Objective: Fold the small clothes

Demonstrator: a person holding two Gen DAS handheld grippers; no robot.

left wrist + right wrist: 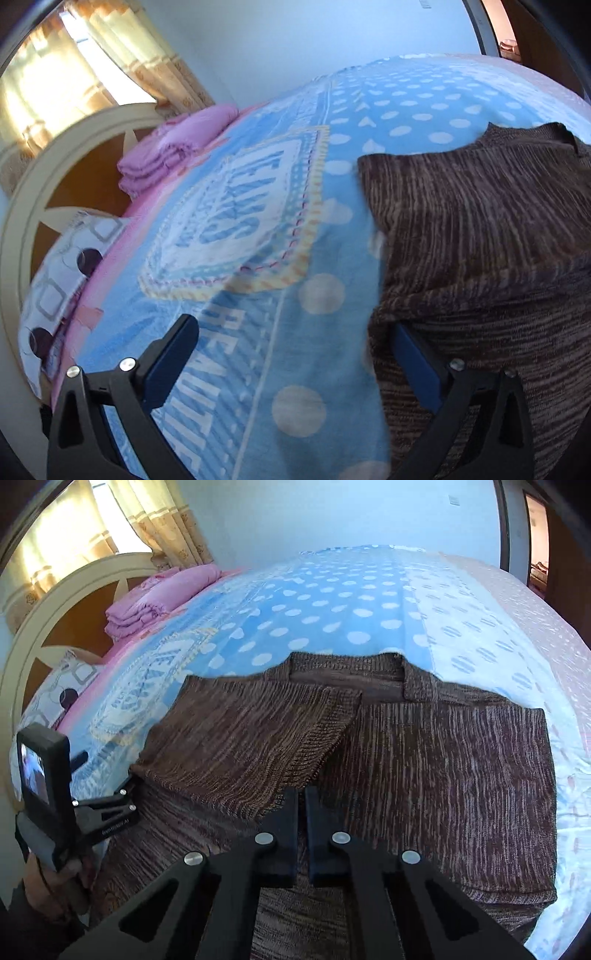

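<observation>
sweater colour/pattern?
Brown sweater, fine light-and-dark streaked knit; clearest in the right wrist view.

A brown, pale-streaked knitted sweater (pixel 443 775) lies flat on the blue polka-dot blanket (pixel 332 602), neckline at the far edge, both sleeves folded inward across its body.

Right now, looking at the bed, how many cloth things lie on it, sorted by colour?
Brown: 1, the knitted sweater, its left sleeve folded across the front.
Pink: 1, the folded quilt near the headboard.
Blue with white dots: 1, the blanket spread under everything.
White with dark circles: 1, the pillow.
Total: 4.
</observation>
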